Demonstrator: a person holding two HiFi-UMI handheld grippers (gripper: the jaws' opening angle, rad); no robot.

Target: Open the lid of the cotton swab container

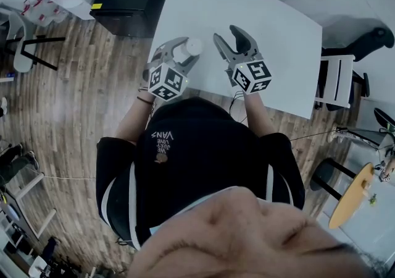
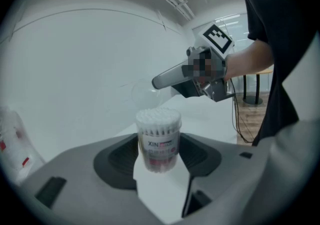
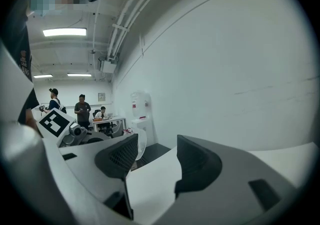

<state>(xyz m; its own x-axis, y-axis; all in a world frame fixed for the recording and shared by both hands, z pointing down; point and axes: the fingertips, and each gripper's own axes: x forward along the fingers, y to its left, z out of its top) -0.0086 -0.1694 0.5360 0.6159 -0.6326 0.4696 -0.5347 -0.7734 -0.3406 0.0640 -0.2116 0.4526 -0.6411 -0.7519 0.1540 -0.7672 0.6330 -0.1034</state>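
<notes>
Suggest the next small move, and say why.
Probably bring the right tool over the top of the cotton swab container: the left tool grips the container upright, while the right tool's jaws stand apart, empty, off to the side.

An office: white desk [image 1: 290, 42], chairs [image 1: 338, 79], water dispenser [image 3: 140, 106]

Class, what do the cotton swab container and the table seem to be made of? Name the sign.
Cotton swab container: likely clear glossy plastic, since the white swabs show through its wall. Table: smooth matte white top, perhaps laminate; what lies beneath cannot be told.
</notes>
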